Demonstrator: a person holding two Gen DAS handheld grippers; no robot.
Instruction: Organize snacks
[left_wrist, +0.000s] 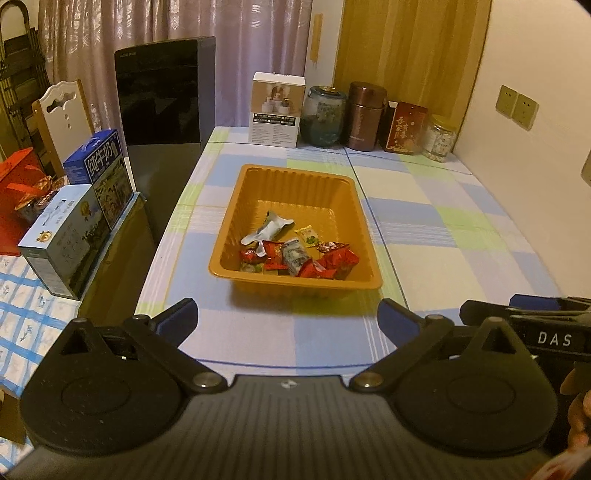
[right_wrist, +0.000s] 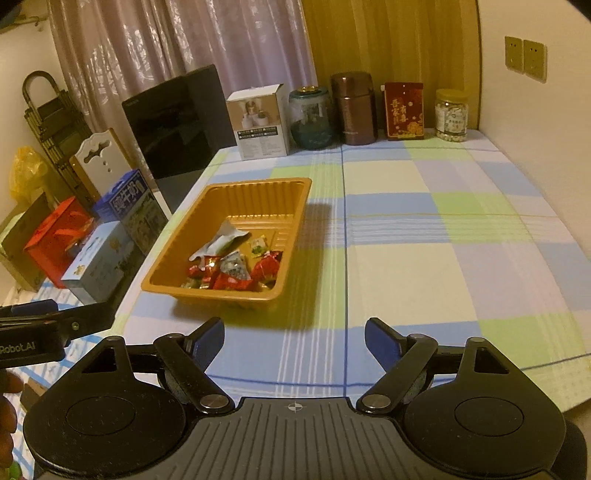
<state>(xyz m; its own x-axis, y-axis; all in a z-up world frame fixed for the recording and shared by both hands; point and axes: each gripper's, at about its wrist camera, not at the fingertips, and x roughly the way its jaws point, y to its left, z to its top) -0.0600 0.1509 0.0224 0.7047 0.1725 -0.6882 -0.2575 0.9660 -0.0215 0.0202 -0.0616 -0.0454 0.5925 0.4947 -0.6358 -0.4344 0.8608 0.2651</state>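
An orange plastic tray (left_wrist: 295, 177) stands on the checked tablecloth and holds several wrapped snacks (left_wrist: 306, 258) heaped at its near end, red, silver and yellow. It also shows in the right wrist view (right_wrist: 258, 188) with the snacks (right_wrist: 236, 269). My left gripper (left_wrist: 288, 321) is open and empty, held back from the tray's near edge. My right gripper (right_wrist: 295, 343) is open and empty, near the table's front, to the right of the tray. The right gripper's side (left_wrist: 535, 325) shows beside the left one.
A white box (left_wrist: 277, 110), a glass jar (left_wrist: 323, 116), a brown canister (left_wrist: 365, 116), a red box (left_wrist: 404, 129) and a candy jar (left_wrist: 439, 138) line the table's back edge. A black appliance (left_wrist: 162, 99) and milk cartons (left_wrist: 99, 173) stand left.
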